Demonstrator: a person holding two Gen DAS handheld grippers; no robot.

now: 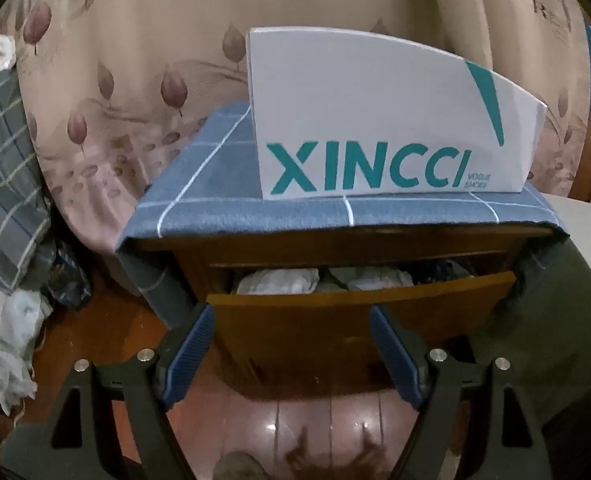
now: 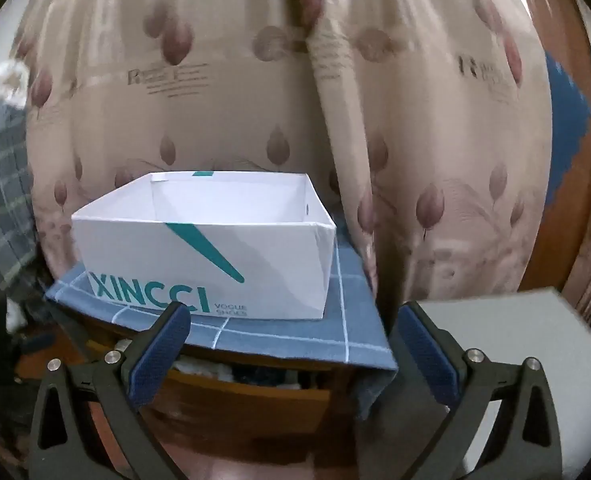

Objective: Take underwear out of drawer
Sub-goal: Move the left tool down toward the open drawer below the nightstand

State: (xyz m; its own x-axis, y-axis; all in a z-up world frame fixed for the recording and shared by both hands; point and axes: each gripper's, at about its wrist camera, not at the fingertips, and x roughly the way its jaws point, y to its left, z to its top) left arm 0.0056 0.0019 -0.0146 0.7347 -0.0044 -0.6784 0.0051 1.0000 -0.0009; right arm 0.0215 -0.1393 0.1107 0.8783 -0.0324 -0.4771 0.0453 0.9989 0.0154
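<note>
Presently: drawer [image 1: 359, 300] ajar w/ underwear [image 1: 279, 280] inside, white shoebox [image 2: 203, 256] atop blue cloth [image 1: 215, 204]; left gripper [image 1: 291, 320] & right gripper [image 2: 291, 320] both spread apart, holding nothing.

drawer [image 1: 359, 320] part open, cloth [image 1: 335, 212] overhanging gap

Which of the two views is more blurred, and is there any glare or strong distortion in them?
Left wrist view: mostly sharp, the white box lettering crisp; glare spots on the glossy floor below the open drawer; fisheye bends the box edges. Right wrist view: motion blur smears the curtain and edges; no glare.
</note>
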